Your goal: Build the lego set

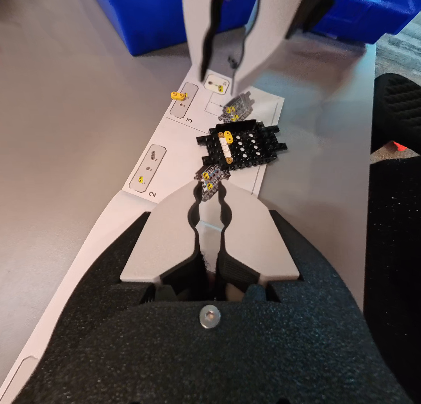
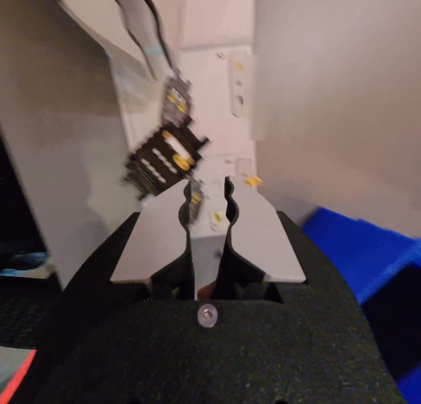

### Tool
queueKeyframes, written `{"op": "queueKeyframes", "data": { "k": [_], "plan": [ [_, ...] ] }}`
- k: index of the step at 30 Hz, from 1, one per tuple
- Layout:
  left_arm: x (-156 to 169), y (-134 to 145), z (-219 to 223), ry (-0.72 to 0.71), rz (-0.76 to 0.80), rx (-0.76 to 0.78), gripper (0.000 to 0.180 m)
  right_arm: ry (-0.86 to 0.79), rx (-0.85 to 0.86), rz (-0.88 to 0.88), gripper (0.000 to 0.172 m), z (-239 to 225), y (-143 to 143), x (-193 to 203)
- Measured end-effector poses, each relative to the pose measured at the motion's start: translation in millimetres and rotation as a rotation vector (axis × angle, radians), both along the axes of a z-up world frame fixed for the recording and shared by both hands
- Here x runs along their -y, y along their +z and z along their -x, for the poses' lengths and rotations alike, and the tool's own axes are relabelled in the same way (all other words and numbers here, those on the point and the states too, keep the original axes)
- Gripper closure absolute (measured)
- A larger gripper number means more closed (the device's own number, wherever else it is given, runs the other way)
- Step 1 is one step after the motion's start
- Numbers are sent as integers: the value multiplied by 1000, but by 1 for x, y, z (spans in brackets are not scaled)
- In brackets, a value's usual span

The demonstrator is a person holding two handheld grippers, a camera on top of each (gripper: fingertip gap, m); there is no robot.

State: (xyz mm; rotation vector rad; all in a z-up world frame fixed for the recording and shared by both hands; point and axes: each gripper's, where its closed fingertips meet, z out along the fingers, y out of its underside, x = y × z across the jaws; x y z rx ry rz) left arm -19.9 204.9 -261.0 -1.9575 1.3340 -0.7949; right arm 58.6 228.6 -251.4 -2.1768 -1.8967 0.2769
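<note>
A black brick base (image 1: 250, 150) lies on a white instruction sheet (image 1: 180, 147). It carries a yellow two-hole piece (image 1: 228, 137), a white strip and two tan studs. A loose yellow piece (image 1: 178, 95) lies farther off on the sheet. My left gripper (image 1: 207, 184) is open and empty, its tips just short of the base, over a printed picture. My right gripper (image 1: 217, 85) comes from the far side, open and empty. In the blurred right wrist view, the right gripper (image 2: 207, 181) is open, with the base (image 2: 159, 163) ahead on the left and the loose yellow piece (image 2: 252, 180) by its right fingertip.
Blue bins (image 1: 148, 17) (image 1: 364, 12) stand at the far end of the grey table (image 1: 57, 119); one also shows in the right wrist view (image 2: 364, 245). A black textured object (image 1: 396, 210) lies off the table's right edge.
</note>
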Motion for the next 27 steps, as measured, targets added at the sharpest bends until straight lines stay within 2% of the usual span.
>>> {"op": "queueKeyframes", "data": {
  "k": [1,3,7,14,22,25,27],
  "plan": [
    [0,2,0,4,-4,4,167,10,53,-45,140,-12,-3,-10],
    [-1,5,-2,8,-19,17,166,44,126,-66,135,-24,-13,-21],
    [0,8,-5,4,-38,25,164,86,181,-43,136,-25,-32,-33],
    [2,6,-7,-25,-52,40,161,175,203,-30,147,-17,-38,-45],
    [-2,14,-14,-50,-145,121,154,169,244,-44,156,-20,-44,-48],
    [-14,23,-16,3,-276,150,148,94,129,-8,156,-10,-33,-38],
    [-25,37,-14,52,-442,177,146,-3,-109,61,156,14,-11,-24]
  ]
}}
